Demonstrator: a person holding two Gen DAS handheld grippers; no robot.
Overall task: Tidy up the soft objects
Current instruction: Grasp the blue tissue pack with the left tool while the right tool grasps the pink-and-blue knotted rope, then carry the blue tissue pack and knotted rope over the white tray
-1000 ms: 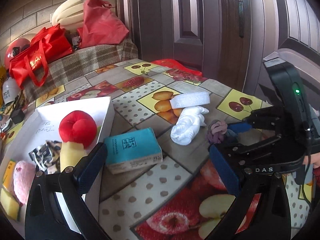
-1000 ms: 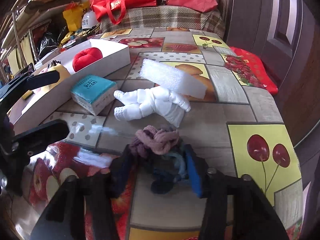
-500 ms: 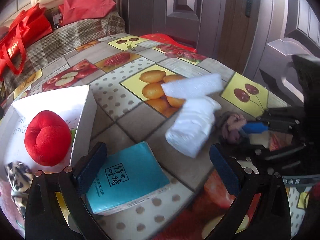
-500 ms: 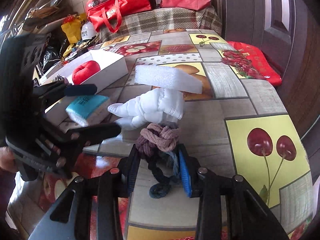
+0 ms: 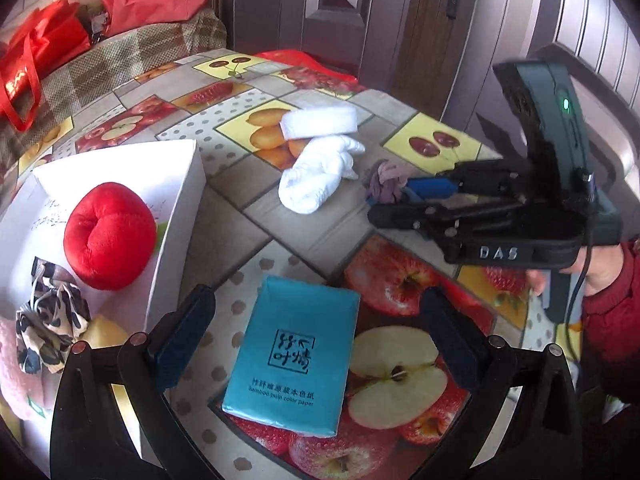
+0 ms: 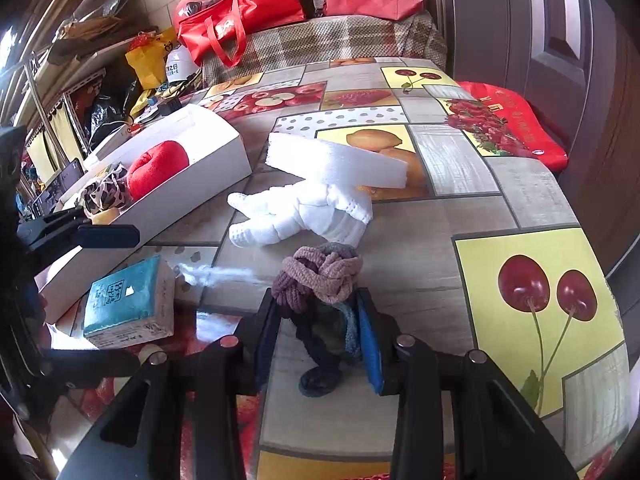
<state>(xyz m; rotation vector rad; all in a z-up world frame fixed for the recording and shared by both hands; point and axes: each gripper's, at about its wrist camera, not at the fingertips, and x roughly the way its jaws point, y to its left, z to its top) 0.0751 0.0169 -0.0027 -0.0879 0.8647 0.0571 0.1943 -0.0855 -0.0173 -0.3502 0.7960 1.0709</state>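
My right gripper is shut on a knotted mauve and dark fabric bundle, which also shows in the left wrist view. My left gripper is open above a teal tissue pack that lies between its fingers on the table. A white plush toy and a white foam block lie just beyond the bundle. A white box at the left holds a red plush and a leopard-print scrunchie.
The table has a fruit-pattern cloth. A red bag lies at its far right edge by the door. Red bags sit on a plaid-covered bench behind. Cluttered shelves stand at the left.
My left gripper has moved over the teal tissue pack, which now lies between its fingers. My right gripper has closed further on the knotted bundle.
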